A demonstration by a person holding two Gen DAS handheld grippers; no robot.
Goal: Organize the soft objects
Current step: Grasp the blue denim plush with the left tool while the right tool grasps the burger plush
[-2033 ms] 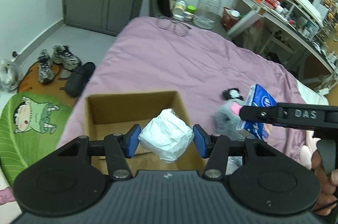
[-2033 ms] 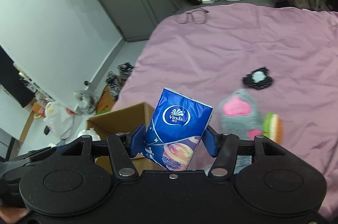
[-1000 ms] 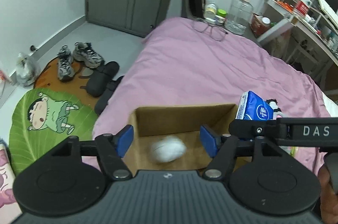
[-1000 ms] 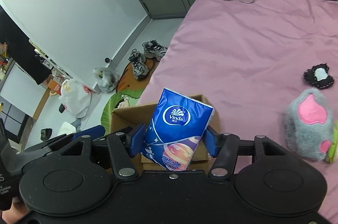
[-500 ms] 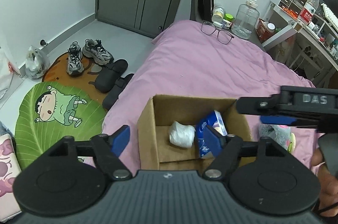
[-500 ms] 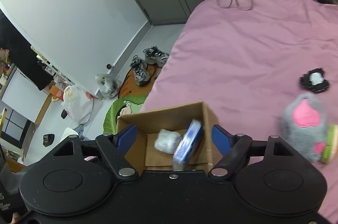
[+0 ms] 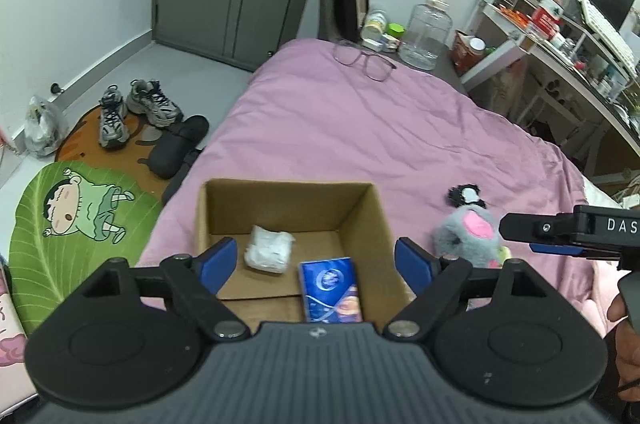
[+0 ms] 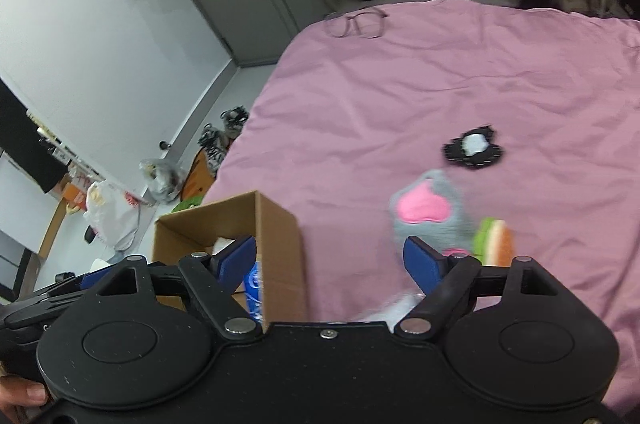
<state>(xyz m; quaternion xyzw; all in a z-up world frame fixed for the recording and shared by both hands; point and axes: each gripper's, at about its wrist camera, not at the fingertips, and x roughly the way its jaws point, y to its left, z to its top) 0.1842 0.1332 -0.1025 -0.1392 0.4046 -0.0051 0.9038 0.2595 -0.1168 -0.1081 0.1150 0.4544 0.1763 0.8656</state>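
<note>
- Blue tissue pack lies flat in cardboard box, long axis toward the camera, beside white wad.
- Left hand-held gripper and right hand-held gripper gape wide, empty.
- Grey plush lies on bed.

tissue pack in box, toy right — on bed

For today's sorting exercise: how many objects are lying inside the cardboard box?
2. A white soft bundle lies toward the back-left of the cardboard box floor; a blue tissue pack lies front-right. The near wall may hide more.
</note>
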